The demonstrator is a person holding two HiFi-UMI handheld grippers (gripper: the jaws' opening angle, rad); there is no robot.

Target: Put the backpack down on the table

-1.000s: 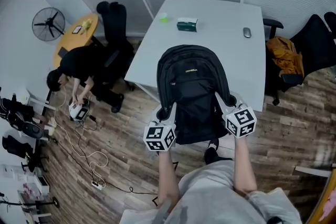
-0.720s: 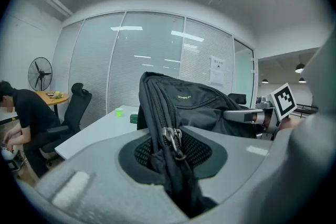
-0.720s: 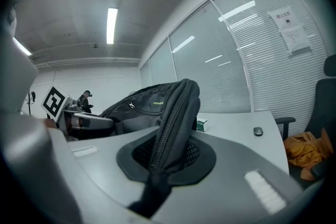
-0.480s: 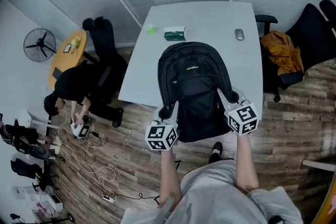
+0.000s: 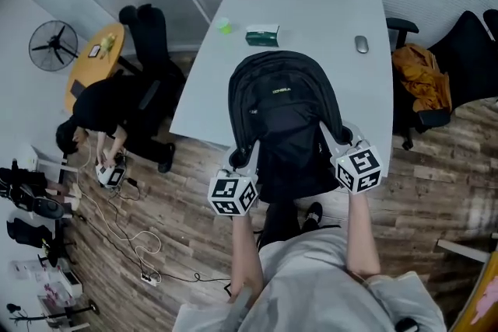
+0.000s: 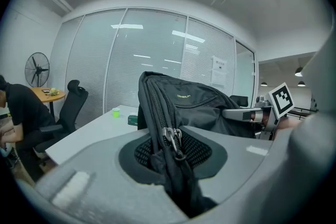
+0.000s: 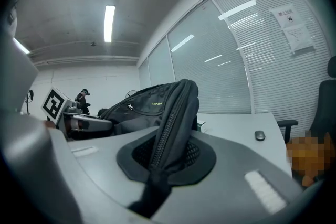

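Observation:
The black backpack (image 5: 284,120) is held between both grippers. Its upper part is over the near end of the white table (image 5: 311,12) and its lower part hangs past the table edge; I cannot tell whether it rests on the top. My left gripper (image 5: 243,159) is shut on the bag's left side seam, where the zipper pulls (image 6: 172,139) sit between the jaws. My right gripper (image 5: 342,142) is shut on the right side seam (image 7: 168,128). Each gripper view shows the backpack (image 6: 189,105) (image 7: 152,105) bulging ahead and the other gripper beyond it.
On the table's far half lie a green box (image 5: 262,35), a small green cup (image 5: 224,26) and a mouse (image 5: 362,44). Black office chairs stand at both sides; the right one carries an orange jacket (image 5: 420,82). A person (image 5: 101,109) crouches at left near floor cables.
Both grippers have carried the backpack forward, so more of it now lies over the table. The grips on both side seams are unchanged.

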